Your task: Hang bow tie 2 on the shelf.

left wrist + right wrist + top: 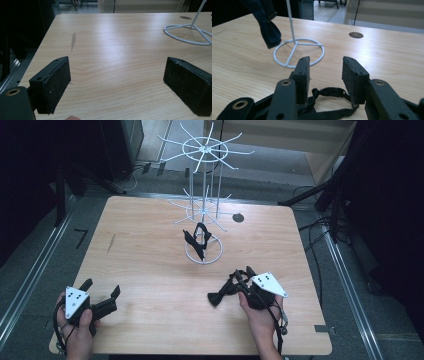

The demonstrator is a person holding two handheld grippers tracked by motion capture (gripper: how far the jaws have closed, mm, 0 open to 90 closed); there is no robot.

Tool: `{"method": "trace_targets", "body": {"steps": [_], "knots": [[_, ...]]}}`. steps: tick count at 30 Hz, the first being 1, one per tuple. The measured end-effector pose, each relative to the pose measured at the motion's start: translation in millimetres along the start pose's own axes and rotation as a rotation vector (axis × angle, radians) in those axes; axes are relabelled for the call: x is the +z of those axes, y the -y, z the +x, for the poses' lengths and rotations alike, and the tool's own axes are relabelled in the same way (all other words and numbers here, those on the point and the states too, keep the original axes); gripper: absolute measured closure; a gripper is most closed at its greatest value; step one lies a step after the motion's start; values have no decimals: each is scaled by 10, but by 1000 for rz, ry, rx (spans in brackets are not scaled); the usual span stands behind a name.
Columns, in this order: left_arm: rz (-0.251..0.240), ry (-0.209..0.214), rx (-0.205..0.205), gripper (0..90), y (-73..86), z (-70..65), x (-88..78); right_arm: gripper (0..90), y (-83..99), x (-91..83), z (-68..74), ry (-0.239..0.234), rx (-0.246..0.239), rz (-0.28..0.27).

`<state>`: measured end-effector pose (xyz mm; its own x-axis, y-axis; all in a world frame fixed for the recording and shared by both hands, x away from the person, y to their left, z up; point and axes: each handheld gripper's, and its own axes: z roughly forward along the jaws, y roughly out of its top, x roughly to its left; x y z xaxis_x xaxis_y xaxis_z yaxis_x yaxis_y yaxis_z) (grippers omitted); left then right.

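Between the jaws of the right gripper (325, 77), which stand partly apart, a thin black strap (329, 93) loops across the gap low down near their roots. Whether the pads actually pinch it I cannot tell from the right gripper view, since the strap sits under and behind them. From above, a black bow tie (223, 293) lies on the table just to the left of that gripper (250, 285), its strap running back into the jaws. The risk, as I judge it, is that a lift from here catches only the loose strap: the tie would dangle and swing, or slide free, and a swinging bow could snag the wire stand (204, 200) ahead of the gripper. That stand is light, white and spindly, with thin radial arms and a ring base (299, 53), so a tug on it might tip it. A second black bow tie (196, 240) already hangs on the stand's lower tier. The tie itself looks soft, limp and matte, with a narrow adjustable band. Well off to the left, the left gripper (117, 82) rests on the wooden table (117, 37), jaws wide apart and empty.
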<state>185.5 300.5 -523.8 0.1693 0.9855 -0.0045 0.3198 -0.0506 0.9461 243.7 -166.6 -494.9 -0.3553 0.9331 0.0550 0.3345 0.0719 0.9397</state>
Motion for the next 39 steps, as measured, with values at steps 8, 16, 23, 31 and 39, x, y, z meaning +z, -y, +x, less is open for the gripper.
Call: {"method": "trace_targets", "body": {"steps": [8,16,23,31,39], "knots": [[3,2,-1,82,0,-3,-1,594,123,32,-111,29,31,43],[0,4,-5,81,1,-1,0,596,228,96,-158,21,66,87],[3,3,-1,82,0,-1,-3,590,279,157,-98,-5,64,121],[3,4,-2,81,0,-1,0,581,307,185,-95,-8,81,155],[3,4,-2,82,0,-3,1,541,329,205,80,-59,65,166]]}}
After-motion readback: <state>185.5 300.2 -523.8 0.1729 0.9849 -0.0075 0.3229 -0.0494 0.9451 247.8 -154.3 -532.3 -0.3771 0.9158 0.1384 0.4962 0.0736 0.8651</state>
